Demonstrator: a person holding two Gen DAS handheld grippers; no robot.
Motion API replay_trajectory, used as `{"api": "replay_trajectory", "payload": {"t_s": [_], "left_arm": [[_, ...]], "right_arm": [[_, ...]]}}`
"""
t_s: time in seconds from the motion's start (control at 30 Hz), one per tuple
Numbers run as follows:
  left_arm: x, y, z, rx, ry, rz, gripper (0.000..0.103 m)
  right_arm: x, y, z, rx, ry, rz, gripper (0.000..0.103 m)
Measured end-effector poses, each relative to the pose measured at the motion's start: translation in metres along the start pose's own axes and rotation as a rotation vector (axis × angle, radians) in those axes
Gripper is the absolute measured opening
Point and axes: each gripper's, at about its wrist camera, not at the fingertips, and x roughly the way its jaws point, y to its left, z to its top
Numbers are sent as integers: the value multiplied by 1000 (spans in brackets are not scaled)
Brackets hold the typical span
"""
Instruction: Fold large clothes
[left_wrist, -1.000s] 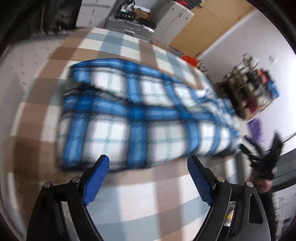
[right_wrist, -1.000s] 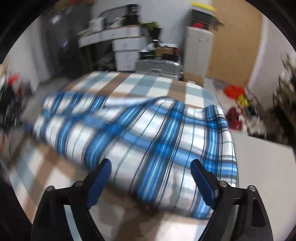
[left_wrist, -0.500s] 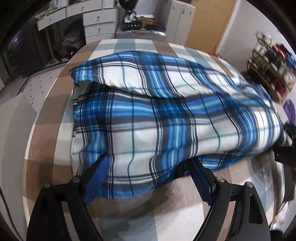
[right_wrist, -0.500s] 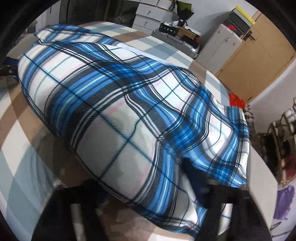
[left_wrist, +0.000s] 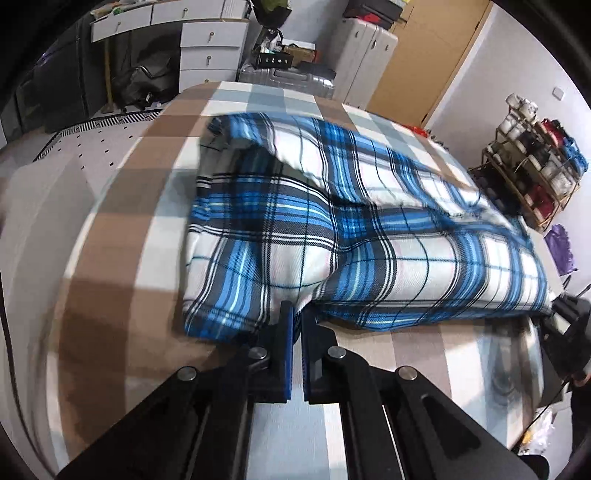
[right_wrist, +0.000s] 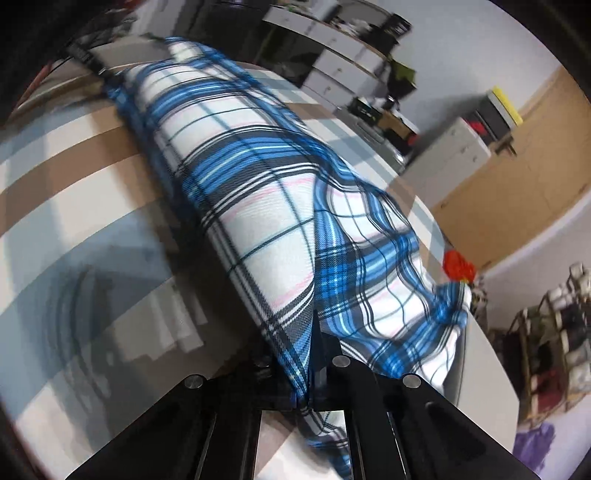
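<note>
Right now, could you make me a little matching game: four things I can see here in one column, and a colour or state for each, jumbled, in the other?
Things:
1. left tongs
2. plaid garment
3. bed cover
4. door

Colour or state:
A. brown, white and grey-blue checks
B. plain light wood
C. shut on the near edge of the cloth
D. blue, white and black, lying part-folded

Pairs: 1-C, 2-D, 3-A, 4-B
</note>
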Motion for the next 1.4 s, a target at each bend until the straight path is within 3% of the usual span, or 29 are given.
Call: {"api": "replay_trajectory", "payload": {"t_s": [0.13,0.27,0.33,0.4,0.47,0.5,0.53,0.57,0.6,0.67,0.7,0.77,0.83,0.87,0.93,1.03,1.2,1.23,1.3,1.4], "left_arm": [[-20,-2,-16,17,-12,-6,0],[-43,-9,-35,43,-16,-70,0],[-50,-11,-40,53,-9,-108,0],[-57,-12,-41,47,-18,-114,0],[-63,-15,-38,44,-39,-103,3],[-67,-16,-38,41,-50,-110,13],[-70,-18,-35,33,-67,-121,38],[-72,-18,-33,30,-82,-141,55],[-74,-20,-29,19,-112,-178,81],[-74,-25,-22,-10,-164,-216,86],[-70,-29,-15,-17,-166,-223,86],[-56,-36,-4,-44,-154,-243,86],[-30,-34,9,-118,-123,-229,86],[-22,-31,8,-159,-108,-225,86],[-1,-21,11,-207,-92,-229,86],[11,-11,8,-191,-54,-208,86],[8,11,5,-256,-47,-244,86],[8,12,5,-261,-42,-253,86],[4,10,3,-258,-37,-270,86],[2,7,1,-262,-28,-282,86]], "right_arm": [[-34,23,-24,-57,-42,52,2],[-59,42,-47,-84,-28,147,4],[-68,52,-63,-86,22,176,16],[-72,52,-70,-72,58,220,49],[-86,44,-72,-12,51,283,63],[-97,35,-70,39,28,313,63],[-108,25,-65,96,-3,343,67],[-115,18,-61,133,-23,357,76],[-126,7,-51,189,-62,360,88],[-139,-11,-30,285,-125,308,103],[-138,-22,-12,338,-128,277,103],[-126,-33,22,414,-101,304,103],[-101,-32,49,426,-4,350,103],[-79,-22,68,391,79,337,103],[-47,-4,94,348,164,358,102],[-8,13,118,393,247,426,101],[47,21,146,392,348,369,101],[58,17,150,422,366,364,98],[74,5,152,500,407,377,84],[96,-13,156,632,420,409,78]]}}
